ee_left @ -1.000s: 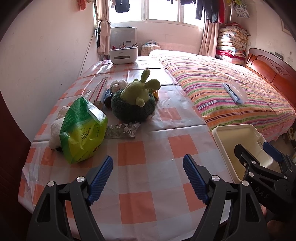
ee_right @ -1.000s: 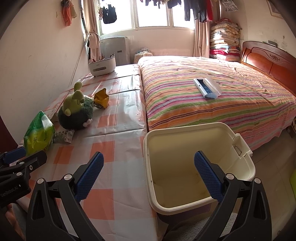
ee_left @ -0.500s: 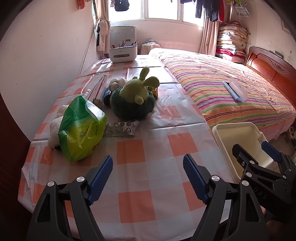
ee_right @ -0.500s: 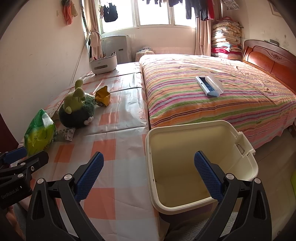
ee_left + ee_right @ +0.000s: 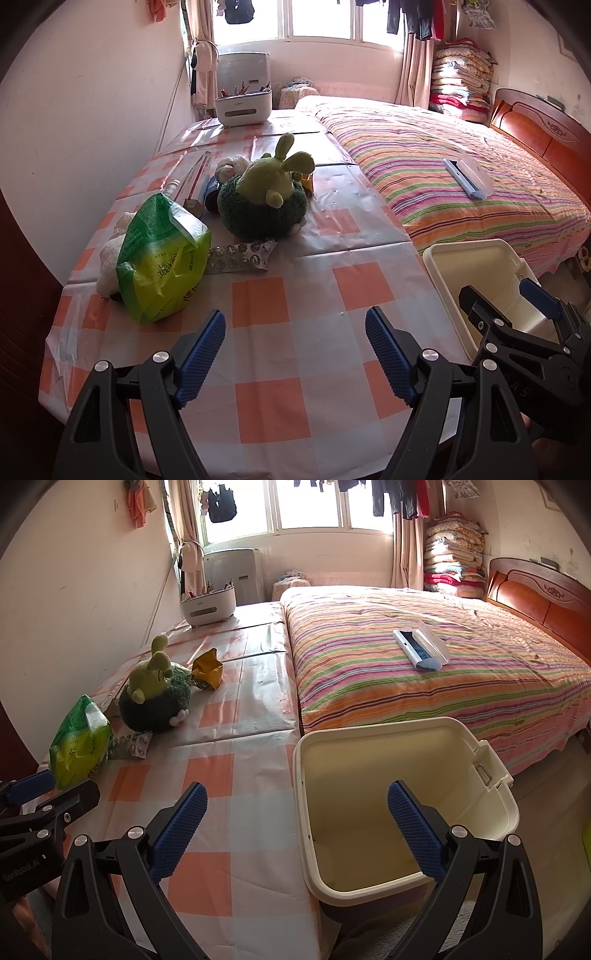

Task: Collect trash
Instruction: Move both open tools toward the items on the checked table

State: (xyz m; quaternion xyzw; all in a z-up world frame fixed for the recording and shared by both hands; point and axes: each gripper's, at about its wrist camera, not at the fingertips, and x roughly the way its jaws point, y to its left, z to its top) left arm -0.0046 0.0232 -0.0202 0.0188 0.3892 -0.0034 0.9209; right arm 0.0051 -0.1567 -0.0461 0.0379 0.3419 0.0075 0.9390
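A crumpled green plastic bag [image 5: 162, 258] lies on the checked table, left of centre, with a used silver blister pack [image 5: 240, 256] beside it. A yellow wrapper [image 5: 208, 668] lies behind the plush toy. A cream bin [image 5: 402, 797] stands at the table's right edge, with nothing visible inside. My left gripper [image 5: 295, 350] is open over the table's near edge, short of the bag. My right gripper [image 5: 295, 830] is open too, straddling the bin's left rim; it also shows as the right gripper [image 5: 517, 299] low at the right of the left wrist view.
A green plush toy [image 5: 266, 199] sits mid-table, with a bottle, a long box [image 5: 197, 177] and white fluff [image 5: 110, 254] around it. A white organiser [image 5: 243, 107] stands at the far end. A striped bed [image 5: 424, 664] with a lint brush [image 5: 419, 650] fills the right.
Both grippers have pulled back and risen slightly, so the table and bin sit a bit lower in view. Both stay open and no object has moved.
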